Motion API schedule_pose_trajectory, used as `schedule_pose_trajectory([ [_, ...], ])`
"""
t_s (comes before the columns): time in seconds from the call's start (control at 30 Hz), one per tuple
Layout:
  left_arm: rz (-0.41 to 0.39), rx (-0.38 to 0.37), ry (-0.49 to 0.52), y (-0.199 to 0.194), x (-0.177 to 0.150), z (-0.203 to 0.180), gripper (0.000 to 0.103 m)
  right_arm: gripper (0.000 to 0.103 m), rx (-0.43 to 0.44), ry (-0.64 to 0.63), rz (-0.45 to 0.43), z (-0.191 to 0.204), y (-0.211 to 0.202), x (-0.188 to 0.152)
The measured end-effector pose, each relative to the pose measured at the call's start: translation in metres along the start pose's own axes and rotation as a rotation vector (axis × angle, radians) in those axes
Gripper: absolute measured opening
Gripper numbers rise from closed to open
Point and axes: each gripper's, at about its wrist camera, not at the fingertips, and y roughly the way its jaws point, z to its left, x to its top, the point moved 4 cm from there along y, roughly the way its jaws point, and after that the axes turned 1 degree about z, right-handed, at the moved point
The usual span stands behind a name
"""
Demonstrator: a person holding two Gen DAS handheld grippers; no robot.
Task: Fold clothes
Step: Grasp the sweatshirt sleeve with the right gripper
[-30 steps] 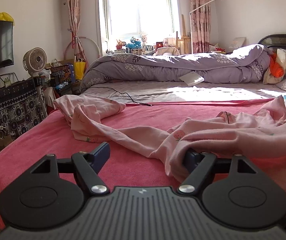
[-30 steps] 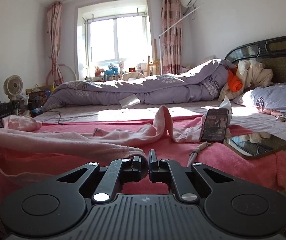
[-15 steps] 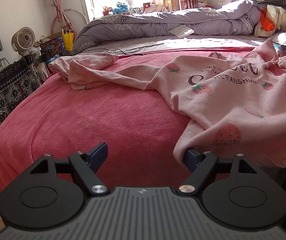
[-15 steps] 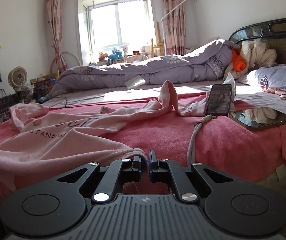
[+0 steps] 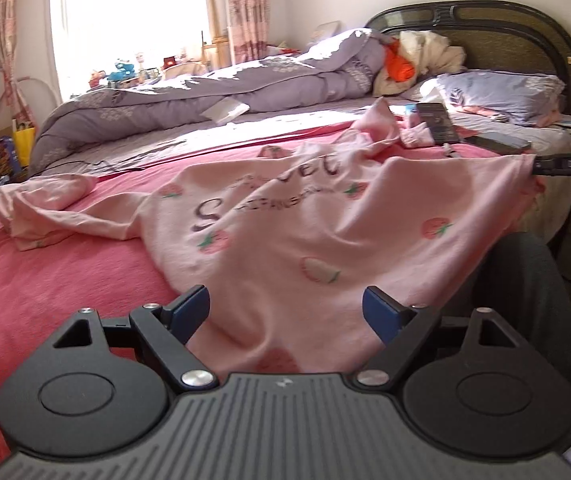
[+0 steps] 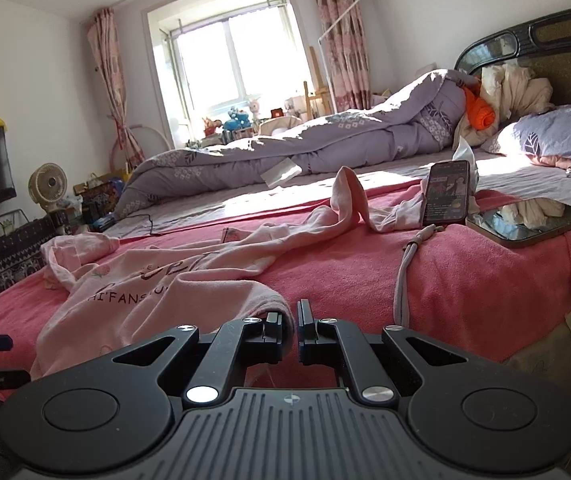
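Left and right wrist views. The pink sweatshirt (image 5: 297,232) (printed with strawberries and dark lettering) lay spread face up over the red blanket (image 5: 57,288) on the bed, one sleeve (image 5: 41,208) bunched toward the window side and the other sleeve (image 6: 349,196) arched up beside the propped phone (image 6: 447,192). The left gripper (image 5: 285,312) had its jaws spread wide, having just been opening; the hem of the garment lay between them, and neither blue pad (image 5: 381,312) pressed on the cloth. The right gripper (image 6: 290,322) had its jaws pressed nearly together, pinching a corner of the hem, which was drawn taut and lifted toward it. A second phone (image 6: 525,220) lay flat on the blanket near the propped one, with a grey cable (image 6: 403,276) trailing beside it. A purple quilt (image 6: 305,144) was heaped along the far side of the bed.
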Motion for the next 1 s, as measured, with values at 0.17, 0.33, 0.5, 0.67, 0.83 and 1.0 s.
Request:
schedule_pose_trajectory([
  [0.17, -0.079, -0.093, 0.074, 0.037, 0.025, -0.056, 0.086, 0.008, 0.096, 0.096, 0.009, 0.004, -0.002, 0.019],
  [0.33, -0.122, -0.154, 0.032, 0.053, 0.044, -0.077, 0.086, 0.008, 0.172, 0.131, 0.006, 0.012, -0.007, 0.033],
  [0.5, -0.208, -0.075, 0.003, 0.053, 0.057, -0.075, 0.086, 0.008, 0.207, 0.149, 0.002, 0.02, -0.009, 0.035],
  [0.67, -0.166, -0.079, -0.004, 0.062, 0.052, -0.07, 0.086, 0.008, 0.239, 0.173, -0.014, 0.021, -0.012, 0.035],
  [0.83, -0.187, -0.048, 0.042, 0.068, 0.052, -0.079, 0.086, 0.008, 0.263, 0.177, -0.042, 0.025, -0.017, 0.039],
  [1.0, -0.147, 0.027, -0.004, 0.083, 0.043, -0.067, 0.083, 0.008, 0.242, 0.182, -0.05, 0.024, -0.02, 0.036],
])
